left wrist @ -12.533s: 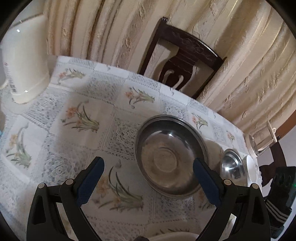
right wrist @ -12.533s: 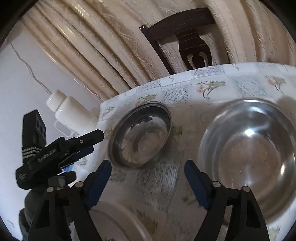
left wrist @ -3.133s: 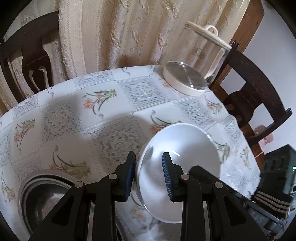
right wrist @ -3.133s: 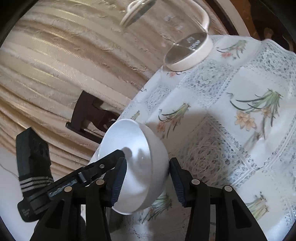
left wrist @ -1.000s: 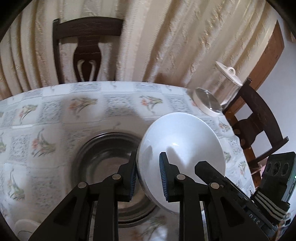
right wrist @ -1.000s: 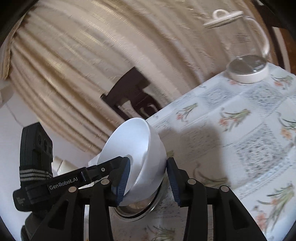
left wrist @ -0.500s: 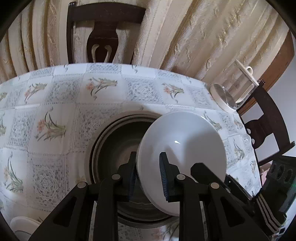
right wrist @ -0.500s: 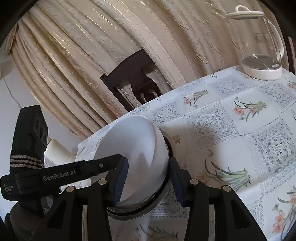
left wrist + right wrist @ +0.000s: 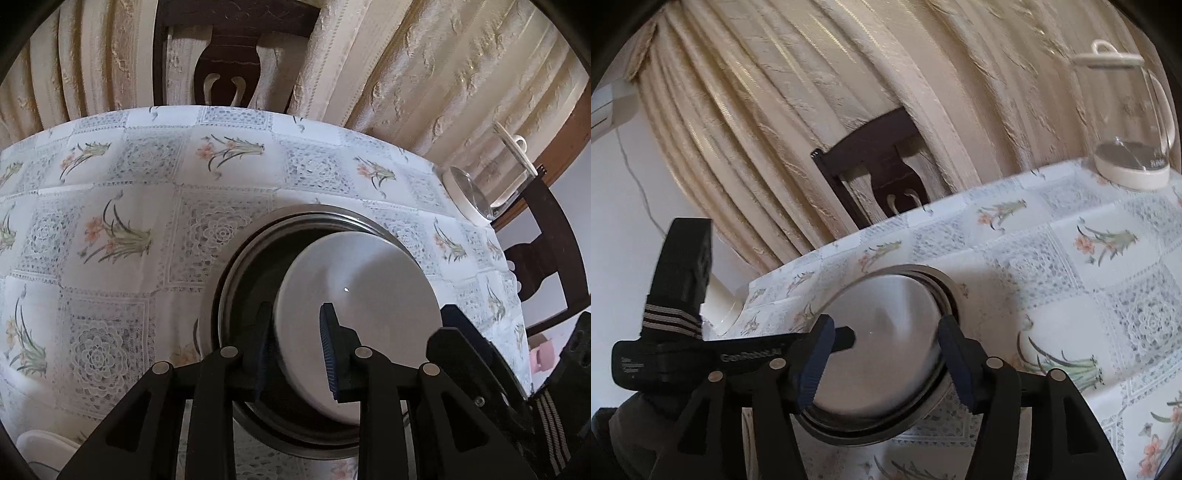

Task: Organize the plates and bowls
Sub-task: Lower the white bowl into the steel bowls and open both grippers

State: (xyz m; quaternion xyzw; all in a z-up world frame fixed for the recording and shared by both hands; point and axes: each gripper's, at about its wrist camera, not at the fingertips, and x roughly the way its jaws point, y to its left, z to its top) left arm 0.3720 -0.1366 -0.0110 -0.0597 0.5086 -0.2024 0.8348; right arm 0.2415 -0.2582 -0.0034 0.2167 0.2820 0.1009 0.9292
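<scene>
A white bowl sits tilted inside the nested steel bowls on the flowered tablecloth. My left gripper is shut on the white bowl's near rim, one pad outside and one inside, and its jaws are just starting to open. In the right wrist view the white bowl lies between the pads of my right gripper. Its jaws are opening and both pads stand a little off the bowl's sides. One of the left gripper's fingers crosses in front from the left. The steel rim shows behind the white bowl.
A glass kettle stands at the table's far right edge. Dark wooden chairs stand behind the table and to the right, with curtains beyond. A white dish lies at the near left. A white bottle stands at the far left.
Both grippers have lowered the white bowl down into the steel bowls. The right gripper's pads have spread away from the bowl's sides. The left gripper keeps hold of the rim.
</scene>
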